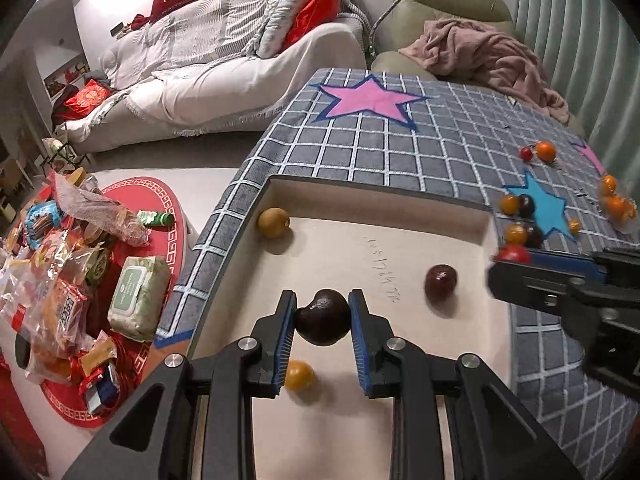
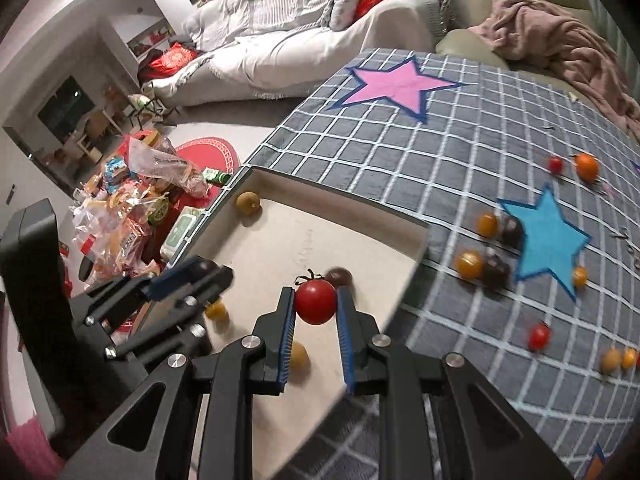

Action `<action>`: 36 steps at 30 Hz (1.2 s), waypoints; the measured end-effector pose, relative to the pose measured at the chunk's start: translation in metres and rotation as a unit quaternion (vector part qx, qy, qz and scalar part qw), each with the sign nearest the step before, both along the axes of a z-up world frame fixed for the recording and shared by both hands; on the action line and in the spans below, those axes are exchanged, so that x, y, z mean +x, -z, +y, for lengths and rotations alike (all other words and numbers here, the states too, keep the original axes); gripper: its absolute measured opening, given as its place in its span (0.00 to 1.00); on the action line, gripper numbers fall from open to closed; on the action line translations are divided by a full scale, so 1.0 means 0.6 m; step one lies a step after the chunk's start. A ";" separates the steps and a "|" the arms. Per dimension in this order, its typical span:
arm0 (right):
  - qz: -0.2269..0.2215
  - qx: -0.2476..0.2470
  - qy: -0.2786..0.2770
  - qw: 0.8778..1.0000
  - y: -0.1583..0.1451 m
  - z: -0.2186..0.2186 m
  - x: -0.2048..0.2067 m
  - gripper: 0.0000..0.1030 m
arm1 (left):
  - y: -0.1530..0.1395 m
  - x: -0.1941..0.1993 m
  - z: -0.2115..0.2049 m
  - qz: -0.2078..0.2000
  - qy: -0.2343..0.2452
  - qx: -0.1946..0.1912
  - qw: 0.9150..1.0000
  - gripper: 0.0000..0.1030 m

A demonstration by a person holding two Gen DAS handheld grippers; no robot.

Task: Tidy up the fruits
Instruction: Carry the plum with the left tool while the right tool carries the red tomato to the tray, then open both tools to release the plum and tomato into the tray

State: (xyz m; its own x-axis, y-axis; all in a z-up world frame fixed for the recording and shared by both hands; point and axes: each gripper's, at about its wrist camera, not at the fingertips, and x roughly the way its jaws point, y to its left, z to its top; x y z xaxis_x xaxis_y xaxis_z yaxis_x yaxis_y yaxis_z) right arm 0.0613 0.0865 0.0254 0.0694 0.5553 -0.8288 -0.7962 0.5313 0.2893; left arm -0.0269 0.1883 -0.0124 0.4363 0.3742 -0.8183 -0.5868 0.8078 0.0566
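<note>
2 fruits are in the grip at once! The left gripper (image 1: 322, 313) has its fingers (image 1: 286, 312) pressed against both sides of a dark plum-coloured fruit (image 1: 322, 316), held over the shallow cream tray (image 1: 384, 192). The right gripper (image 2: 316, 304) has its fingers (image 2: 287, 312) clamped on a red cherry tomato (image 2: 315, 301), stem up, above the tray's right side near its edge.

Down in the tray: a brownish-yellow fruit (image 1: 273, 222) tucked into the far left corner, a dark red fruit (image 1: 440, 279) on the right side, and a yellow cherry tomato (image 1: 299, 375) beneath the left gripper.

Outside the tray, loose orange, dark and red fruits lie scattered around the blue star (image 2: 550, 240) on the grey checked cloth (image 2: 400, 152) covering the tabletop. A pink star (image 1: 370, 98) sits further back.
</note>
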 end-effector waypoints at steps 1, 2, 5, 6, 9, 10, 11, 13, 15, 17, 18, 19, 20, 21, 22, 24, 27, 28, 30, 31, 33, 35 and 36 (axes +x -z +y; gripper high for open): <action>0.002 -0.003 0.001 1.000 0.007 0.011 0.005 0.21 | 0.005 0.005 0.003 0.003 0.000 -0.001 1.000 0.28; 0.004 -0.005 0.001 1.000 0.013 0.019 0.008 0.21 | 0.011 0.009 0.006 0.005 0.000 -0.004 1.000 0.28; -0.001 -0.015 0.000 1.000 0.033 0.044 0.016 0.21 | 0.023 0.021 0.016 0.011 -0.001 -0.009 1.000 0.27; -0.004 -0.019 0.000 1.000 0.038 0.048 0.018 0.21 | 0.028 0.025 0.021 0.013 -0.003 -0.011 1.000 0.27; -0.001 -0.024 0.005 1.000 0.054 0.059 0.027 0.21 | 0.038 0.032 0.030 0.017 -0.005 -0.016 1.000 0.27; 0.001 -0.027 0.007 1.000 0.059 0.061 0.030 0.21 | 0.041 0.033 0.032 0.018 -0.006 -0.018 1.000 0.27; 0.002 -0.030 0.007 1.000 0.065 0.065 0.032 0.21 | 0.044 0.036 0.034 0.020 -0.006 -0.020 1.000 0.27; -0.001 -0.034 0.004 0.999 0.072 0.072 0.034 0.22 | 0.050 0.039 0.037 0.023 -0.006 -0.024 0.999 0.28; -0.007 -0.034 0.000 0.999 0.072 0.075 0.034 0.22 | 0.052 0.040 0.039 0.021 -0.006 -0.026 0.999 0.28; -0.001 -0.031 -0.002 1.000 0.073 0.077 0.037 0.23 | 0.053 0.041 0.039 0.020 -0.004 -0.027 0.999 0.28; 0.002 -0.030 0.000 1.000 0.072 0.077 0.038 0.24 | 0.055 0.042 0.039 0.022 -0.002 -0.028 0.999 0.28; 0.005 -0.031 0.001 0.999 0.073 0.076 0.039 0.27 | 0.057 0.044 0.038 0.026 -0.001 -0.029 0.999 0.28; 0.006 -0.033 0.001 0.999 0.074 0.076 0.040 0.39 | 0.058 0.044 0.038 0.027 -0.001 -0.029 0.999 0.28; 0.006 -0.032 0.001 0.999 0.074 0.075 0.039 0.54 | 0.060 0.045 0.038 0.029 0.000 -0.031 0.999 0.28; 0.003 -0.030 0.001 1.000 0.073 0.074 0.039 0.59 | 0.060 0.044 0.038 0.029 0.000 -0.031 0.999 0.28; 0.000 -0.029 0.002 1.000 0.074 0.075 0.041 0.60 | 0.060 0.044 0.038 0.029 -0.002 -0.030 0.999 0.28; 0.001 -0.026 0.004 1.000 0.069 0.070 0.041 0.60 | 0.059 0.043 0.037 0.033 -0.001 -0.028 0.999 0.28; 0.001 -0.025 0.005 1.000 0.066 0.067 0.040 0.62 | 0.059 0.042 0.036 0.034 -0.001 -0.028 0.999 0.28; 0.001 -0.022 0.005 1.000 0.061 0.064 0.039 0.73 | 0.058 0.040 0.034 0.035 0.001 -0.028 0.999 0.56; 0.000 -0.019 0.006 1.000 0.057 0.061 0.038 0.76 | 0.056 0.038 0.032 0.033 -0.003 -0.022 0.999 0.89; 0.001 -0.013 0.006 1.000 0.050 0.055 0.037 0.78 | 0.040 0.025 0.024 0.007 -0.014 0.010 1.000 0.93; 0.001 -0.010 0.007 1.000 0.043 0.051 0.035 0.79 | 0.031 0.023 0.019 0.002 -0.004 0.011 1.000 0.93; 0.002 -0.009 0.009 1.000 0.039 0.048 0.034 0.81 | 0.028 0.022 0.016 0.005 -0.002 0.009 1.000 0.93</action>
State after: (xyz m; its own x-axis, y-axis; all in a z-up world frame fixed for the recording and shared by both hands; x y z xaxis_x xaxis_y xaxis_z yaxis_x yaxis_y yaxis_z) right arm 0.0817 0.1155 0.0022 0.0752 0.5396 -0.8385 -0.7852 0.5504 0.2838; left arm -0.0136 0.1980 -0.0290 0.4261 0.3910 -0.8158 -0.5888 0.8045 0.0781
